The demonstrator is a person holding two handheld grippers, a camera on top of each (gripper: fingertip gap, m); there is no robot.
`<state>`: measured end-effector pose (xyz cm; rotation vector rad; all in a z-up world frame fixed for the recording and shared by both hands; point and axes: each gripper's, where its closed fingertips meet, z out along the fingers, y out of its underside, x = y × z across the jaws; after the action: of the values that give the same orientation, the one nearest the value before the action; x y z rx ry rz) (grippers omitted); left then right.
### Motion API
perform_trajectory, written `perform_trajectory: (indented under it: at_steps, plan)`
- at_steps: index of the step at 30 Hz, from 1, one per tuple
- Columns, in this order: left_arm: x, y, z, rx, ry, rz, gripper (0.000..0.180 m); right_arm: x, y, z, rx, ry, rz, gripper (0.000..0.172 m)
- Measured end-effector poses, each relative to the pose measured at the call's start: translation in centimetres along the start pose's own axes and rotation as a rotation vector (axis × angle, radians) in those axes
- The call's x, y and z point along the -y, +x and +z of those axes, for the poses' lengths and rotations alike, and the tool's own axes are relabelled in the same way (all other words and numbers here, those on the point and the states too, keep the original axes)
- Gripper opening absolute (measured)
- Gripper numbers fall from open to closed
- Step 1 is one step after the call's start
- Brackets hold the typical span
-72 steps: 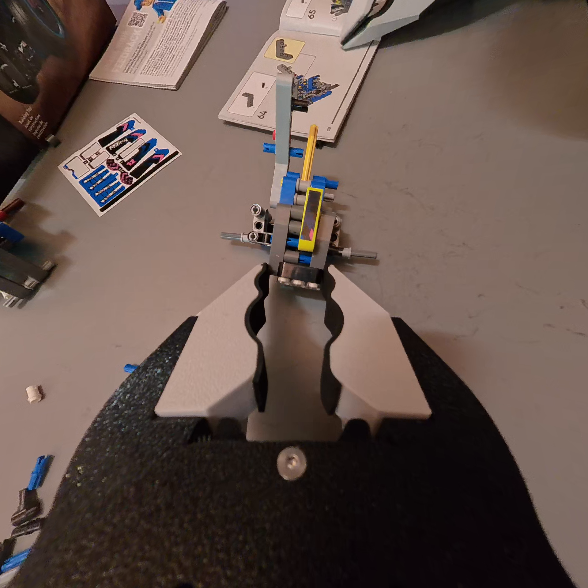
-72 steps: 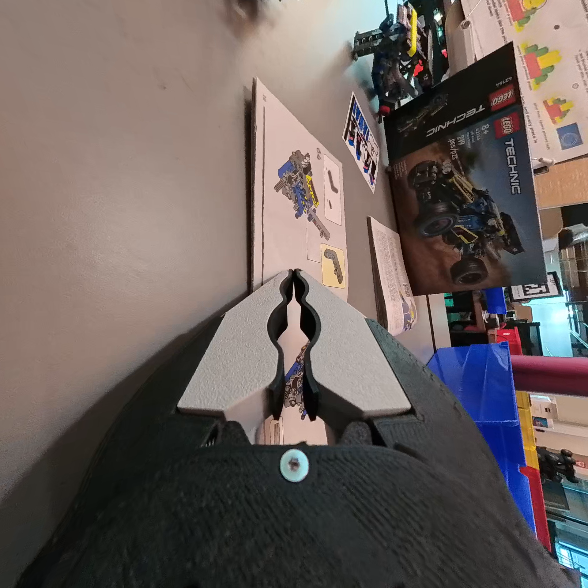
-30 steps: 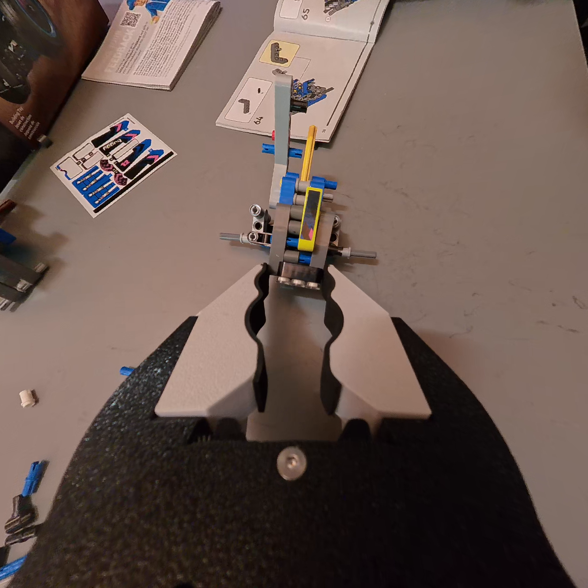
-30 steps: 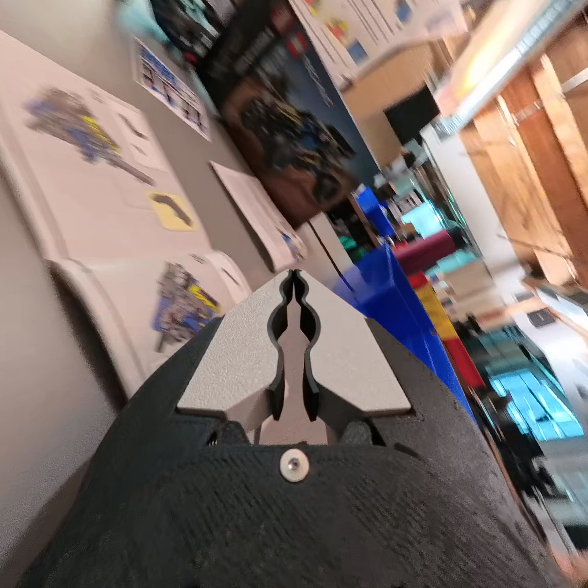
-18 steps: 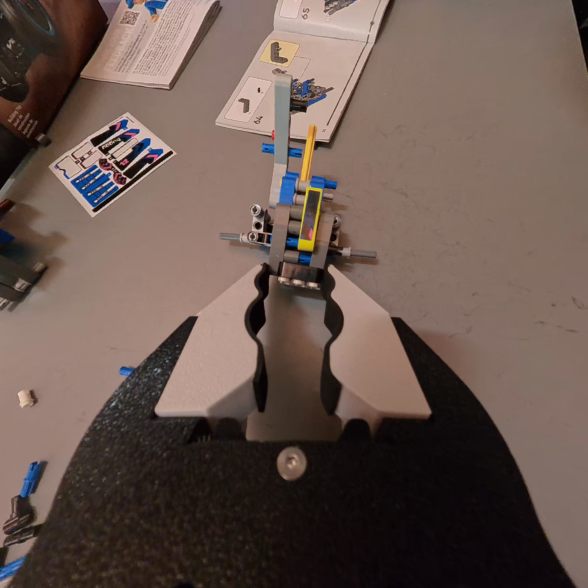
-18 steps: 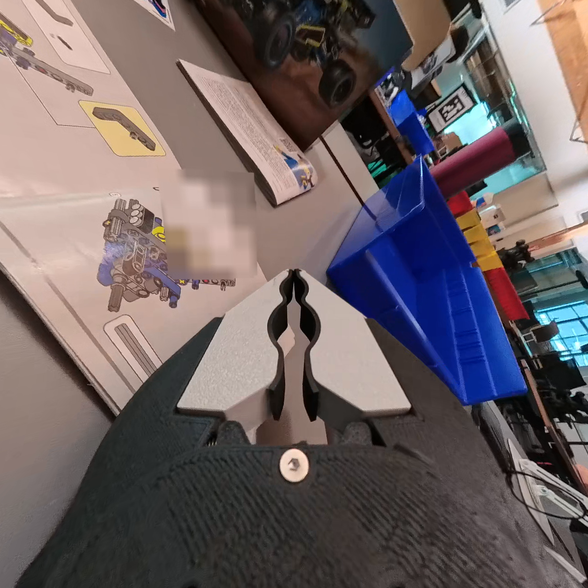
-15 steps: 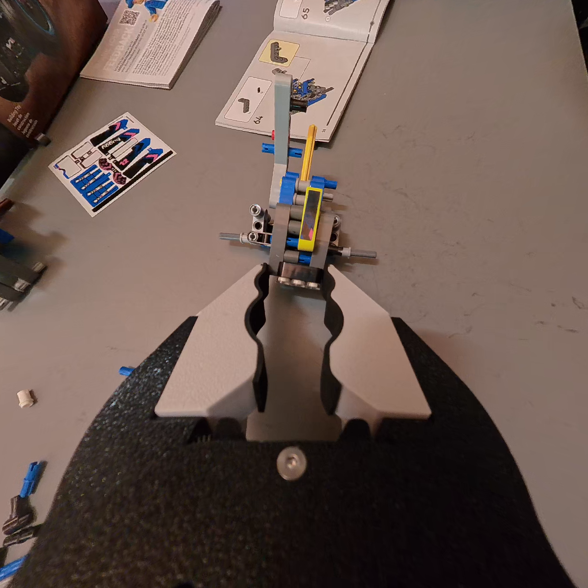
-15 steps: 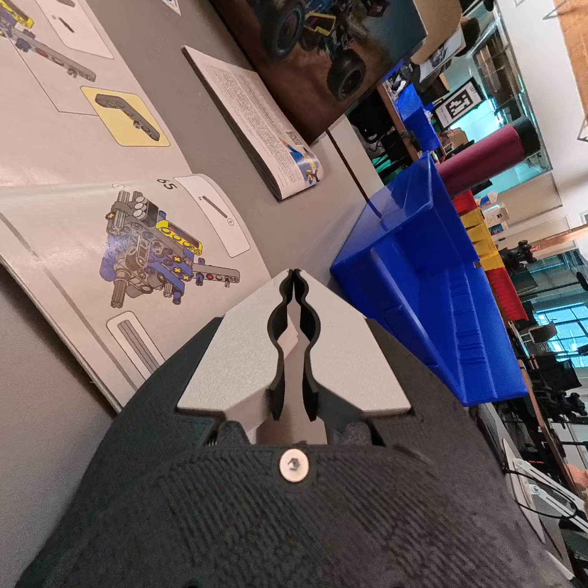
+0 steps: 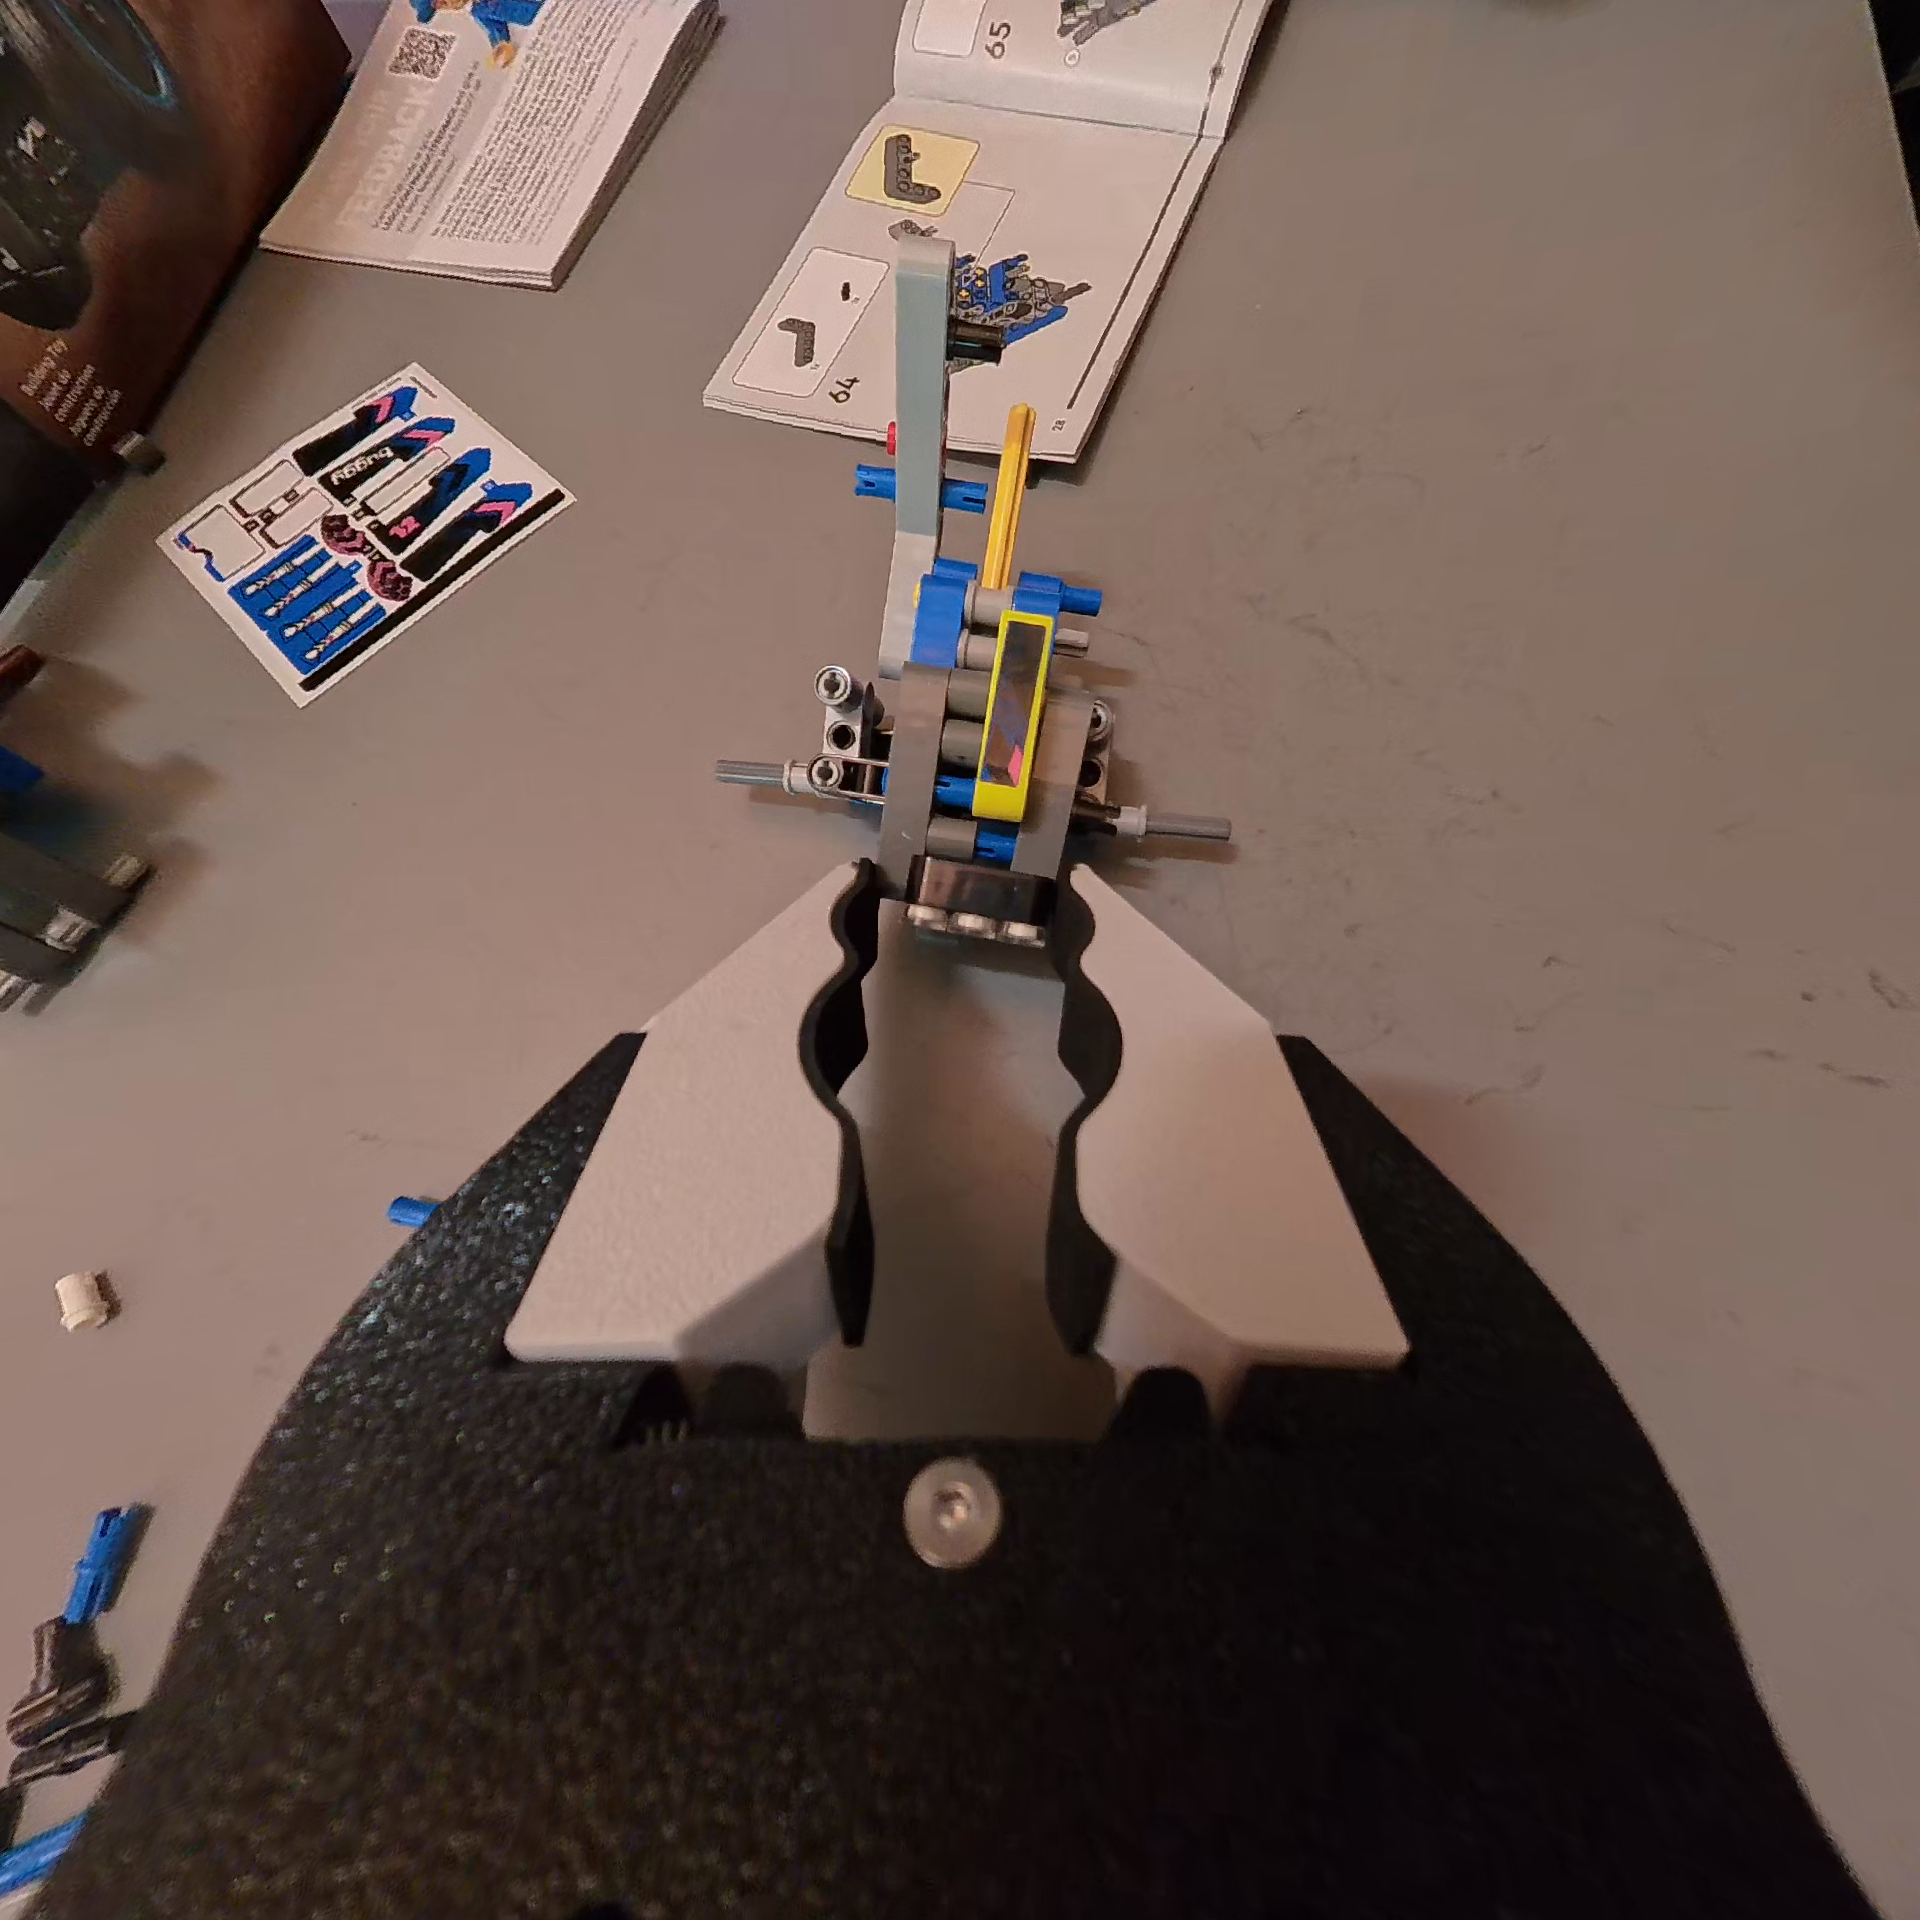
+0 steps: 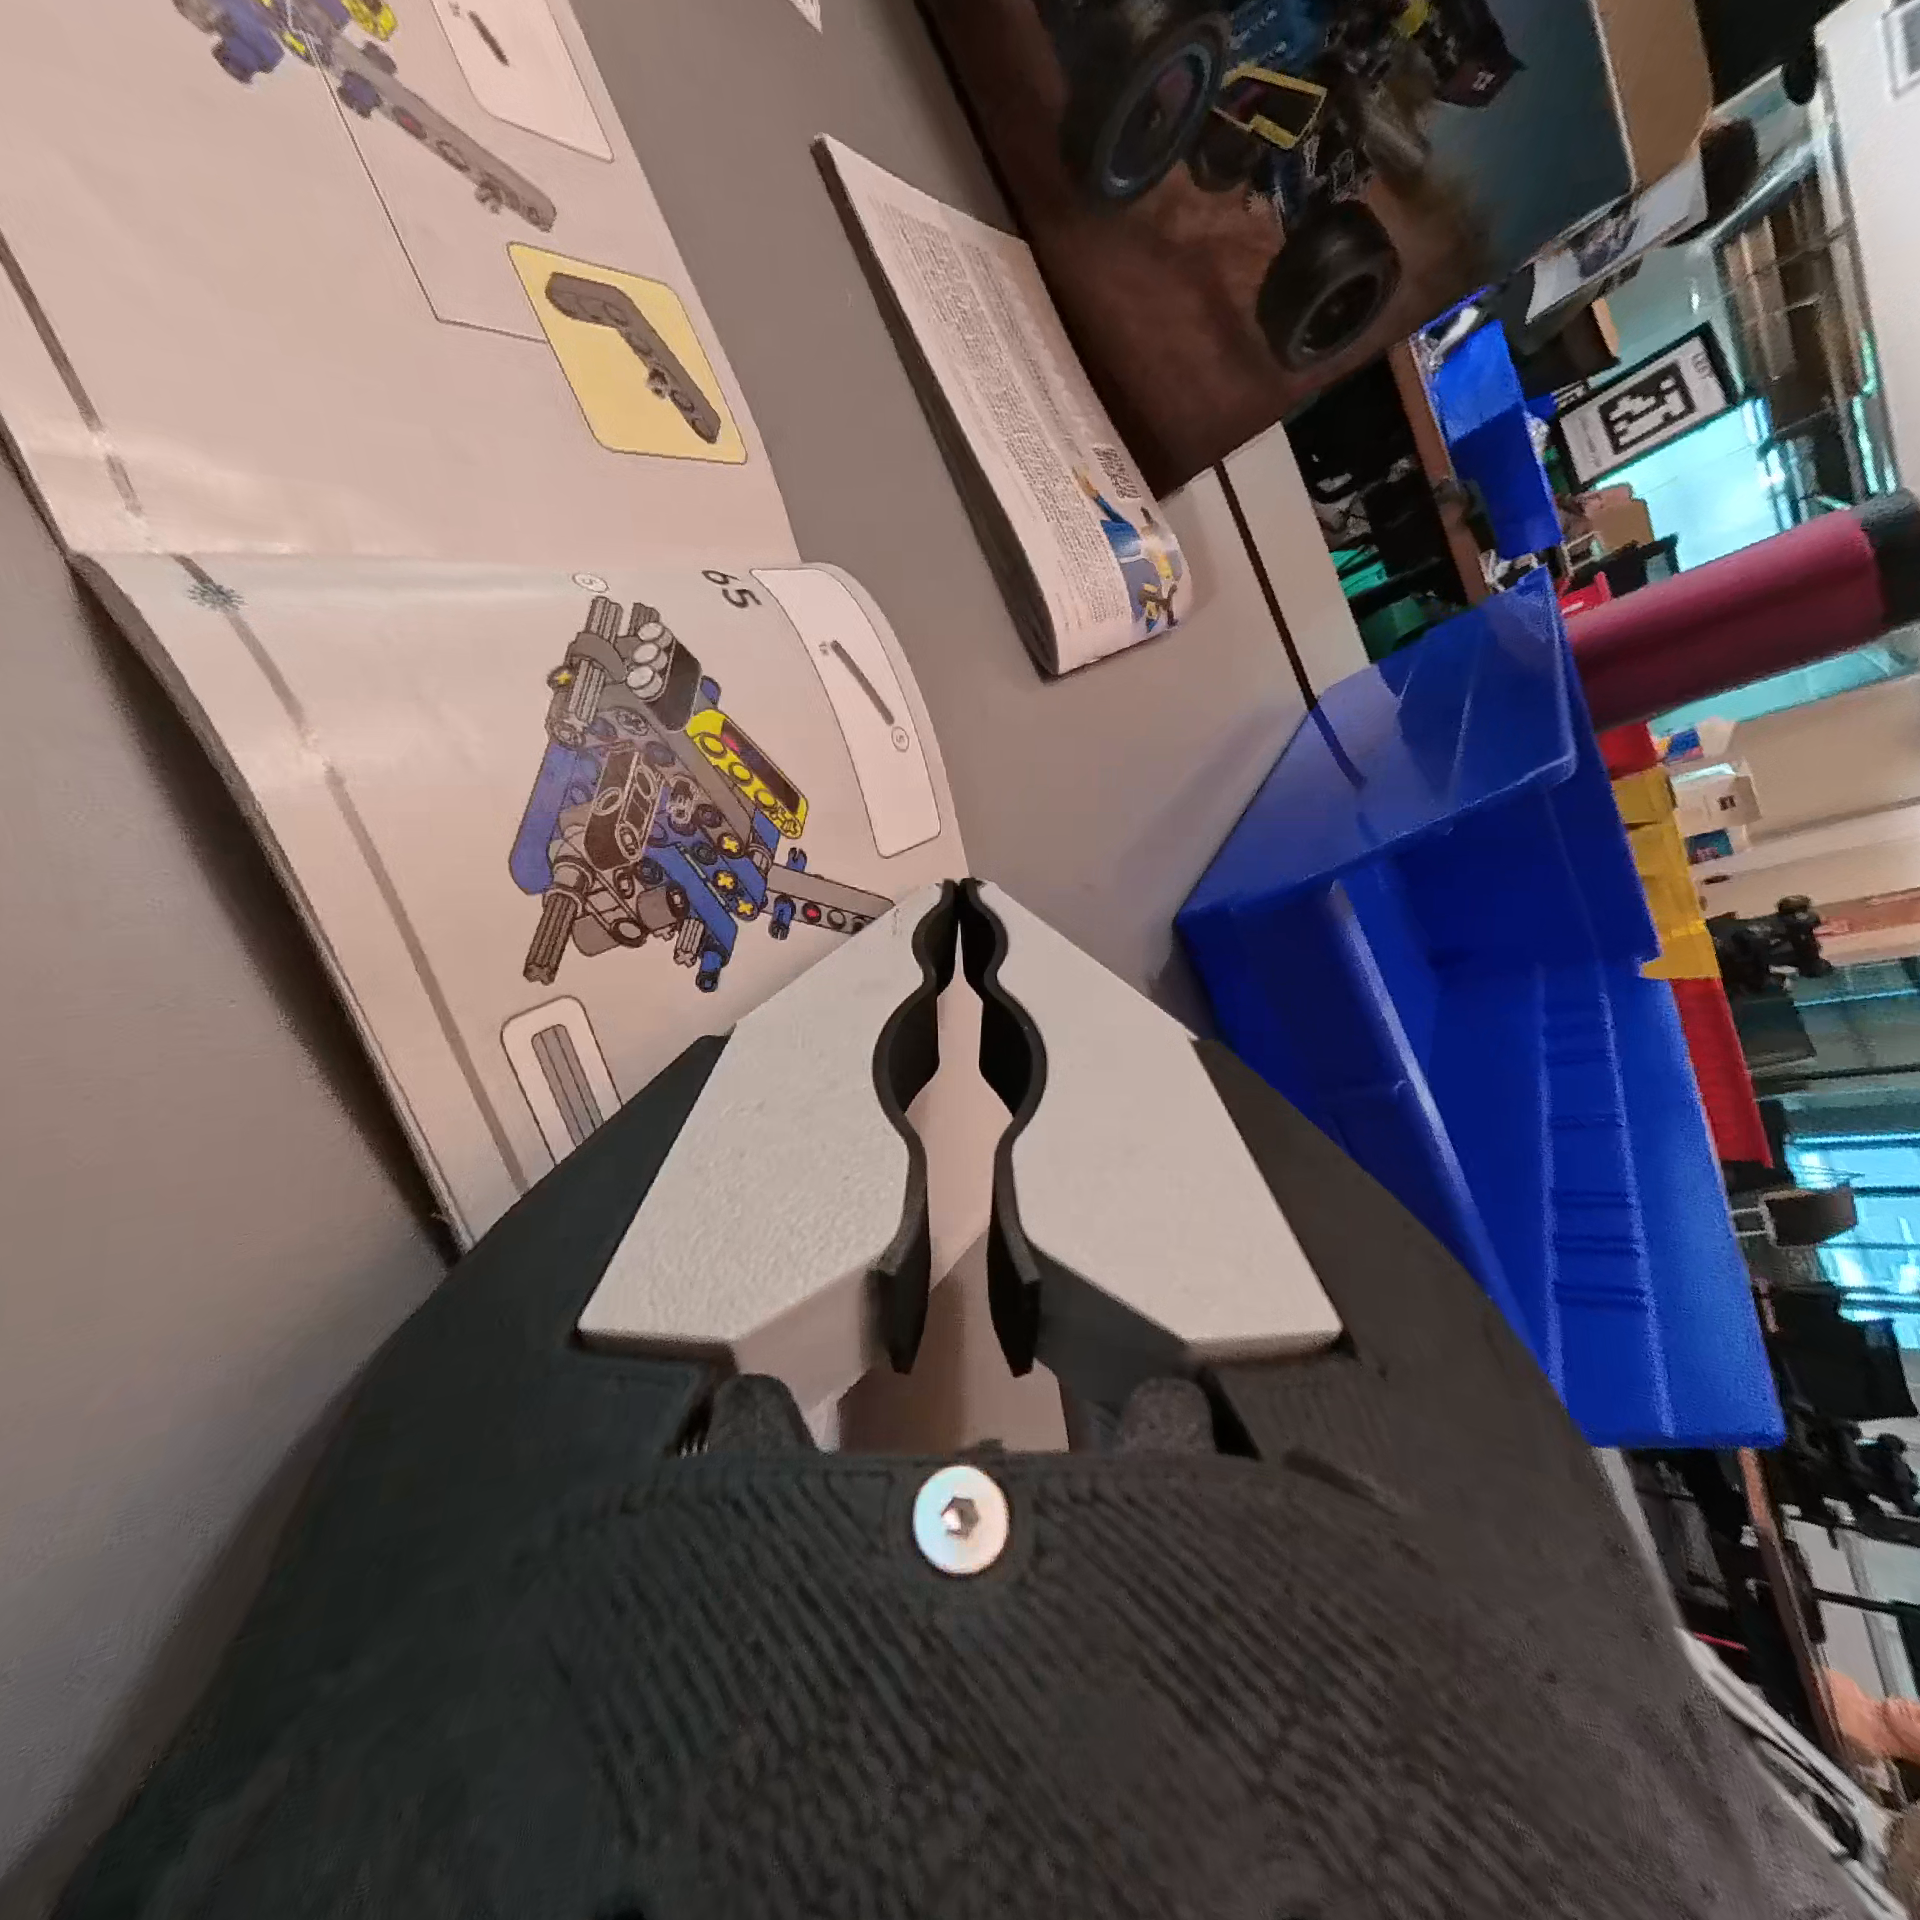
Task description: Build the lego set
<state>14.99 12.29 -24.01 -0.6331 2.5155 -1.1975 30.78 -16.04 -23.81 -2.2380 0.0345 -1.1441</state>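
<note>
Left gripper: fingertips clamped on the dark base of a part-built brick assembly, held above the grey table. Right gripper: tips closed together, nothing between them, over the open instruction booklet. Beyond: sticker sheet, blue bin; loose pins unfitted.

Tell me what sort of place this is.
Probably a workshop or lab bench set up for building a toy brick kit: a grey table with an open instruction booklet and a sticker sheet, blue storage bins alongside, and shelving beyond.
</note>
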Motion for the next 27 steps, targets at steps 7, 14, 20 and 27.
perform_trajectory:
  at_steps: [7,14,20,27]
  plan:
    - [0.0,0.0,0.0,-0.001,0.0,0.0,0.03,0.5,-0.9,0.1,0.026,0.003,-0.096,0.0]
    - [0.0,0.0,0.0,-0.001,0.0,-0.001,0.03,1.0,-1.7,-0.1,0.047,0.009,-0.164,0.0]
    - [0.0,0.0,0.0,-0.003,0.0,-0.004,0.03,5.1,1.6,-3.0,-0.164,0.209,-0.125,0.0]
    - [0.0,0.0,0.0,-0.007,-0.001,-0.01,0.03,9.8,-6.0,-2.8,0.124,0.145,-0.205,0.0]
